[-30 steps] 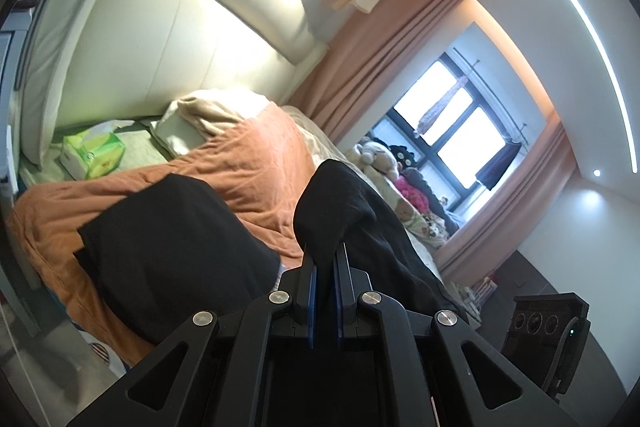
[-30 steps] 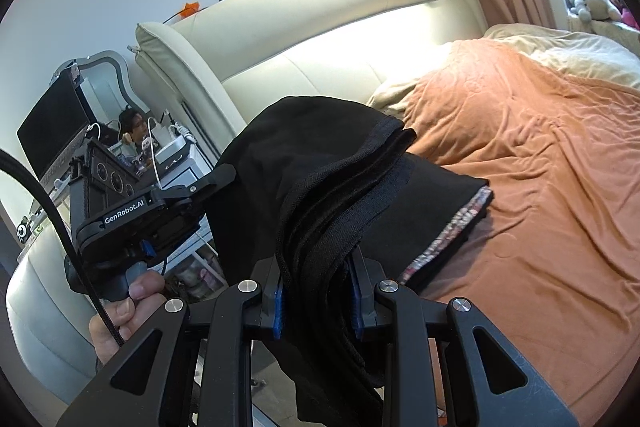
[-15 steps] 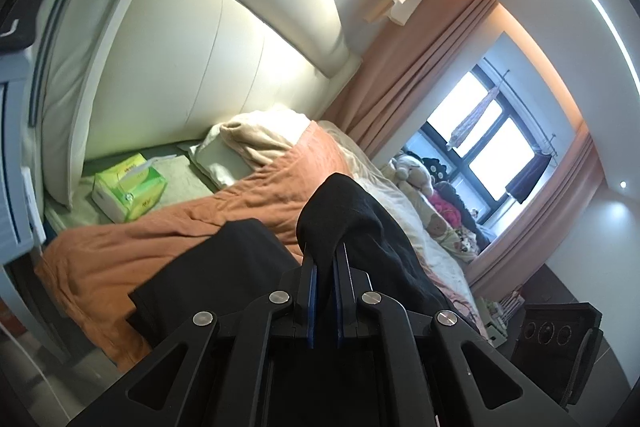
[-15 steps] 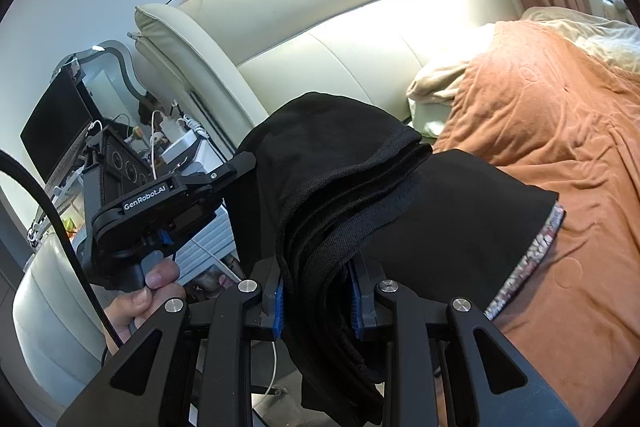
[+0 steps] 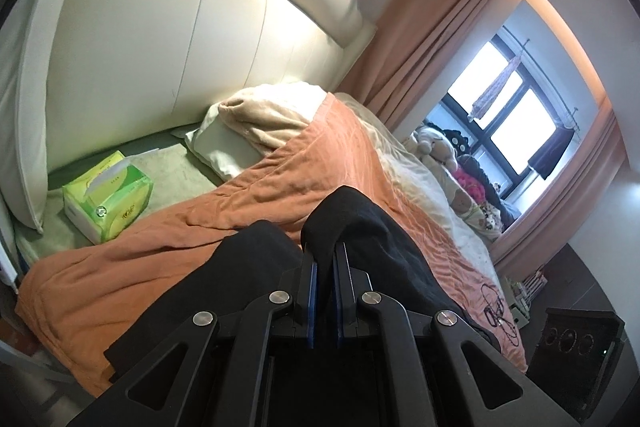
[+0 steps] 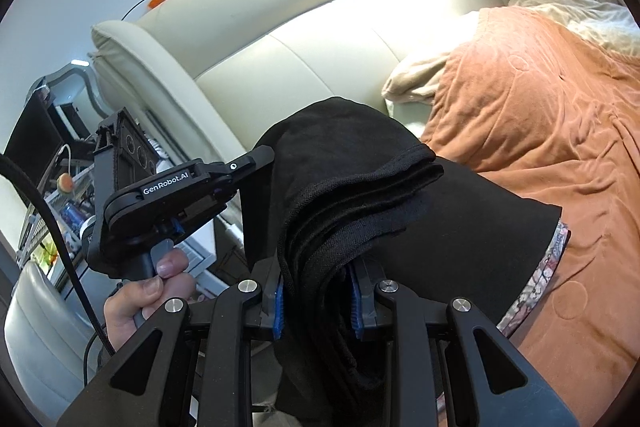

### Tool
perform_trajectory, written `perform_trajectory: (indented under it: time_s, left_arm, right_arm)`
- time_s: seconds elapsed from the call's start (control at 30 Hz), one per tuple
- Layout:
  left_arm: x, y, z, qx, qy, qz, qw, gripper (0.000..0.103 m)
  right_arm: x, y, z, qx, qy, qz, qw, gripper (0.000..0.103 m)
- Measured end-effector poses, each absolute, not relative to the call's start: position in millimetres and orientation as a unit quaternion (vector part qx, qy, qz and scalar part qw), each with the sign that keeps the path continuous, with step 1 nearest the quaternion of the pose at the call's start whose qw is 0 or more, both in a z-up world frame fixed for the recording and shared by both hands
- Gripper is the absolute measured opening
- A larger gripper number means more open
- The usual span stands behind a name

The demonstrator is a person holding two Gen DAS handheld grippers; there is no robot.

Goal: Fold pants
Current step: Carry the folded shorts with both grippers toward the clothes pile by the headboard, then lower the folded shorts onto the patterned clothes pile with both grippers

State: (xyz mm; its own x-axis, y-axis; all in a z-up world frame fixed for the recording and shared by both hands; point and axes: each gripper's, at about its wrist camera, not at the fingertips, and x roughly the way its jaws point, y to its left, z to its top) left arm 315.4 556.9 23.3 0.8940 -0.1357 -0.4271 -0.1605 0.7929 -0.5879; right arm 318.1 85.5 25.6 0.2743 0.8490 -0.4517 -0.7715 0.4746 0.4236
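The left gripper (image 5: 324, 267) is pinching a fold of the black pants (image 5: 360, 227) between its two blue-lined fingers, which are standing almost closed with only a thin slit between them. The cloth is draping over the fingertips and falling away to the right, while another part is lying spread on the orange blanket (image 5: 240, 203) just to the left.

The right gripper (image 6: 318, 291) is clamping a thicker bunch of the same pants (image 6: 352, 179), several layers stacked edge on, so its fingers are sitting wider apart around the bundle. From there the fabric is stretching right onto the blanket (image 6: 540, 131), with a patterned hem (image 6: 548, 267) peeking out beneath its edge.

In the right wrist view the left gripper (image 6: 256, 159) is showing from the side, its tip touching the pants, held by a hand (image 6: 148, 295).

Beyond, a green tissue box (image 5: 108, 195) is sitting near the cream headboard (image 5: 180, 39), beside a pillow (image 5: 256, 131). Stuffed toys (image 5: 440, 147) are lining the far side under the window (image 5: 508, 107), and pink curtains (image 5: 432, 39) are hanging beside it.
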Motion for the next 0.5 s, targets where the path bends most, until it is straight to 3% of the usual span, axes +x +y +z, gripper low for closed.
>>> perform_trajectory:
  time_s: [0.37,0.5]
  left_arm:
    - [386.1,549.2,-2.0,-0.303,0.270,0.007,0.914,0.008]
    - [396.6,550.0,-15.3,-0.288,0.310,0.066,0.904,0.028]
  right_arm:
    - [371.0,83.8,4.3,0.080,0.331,0.486,0.805,0.021]
    - [387.4,82.6,-11.8,0.093,0.345,0.475,0.804,0.022]
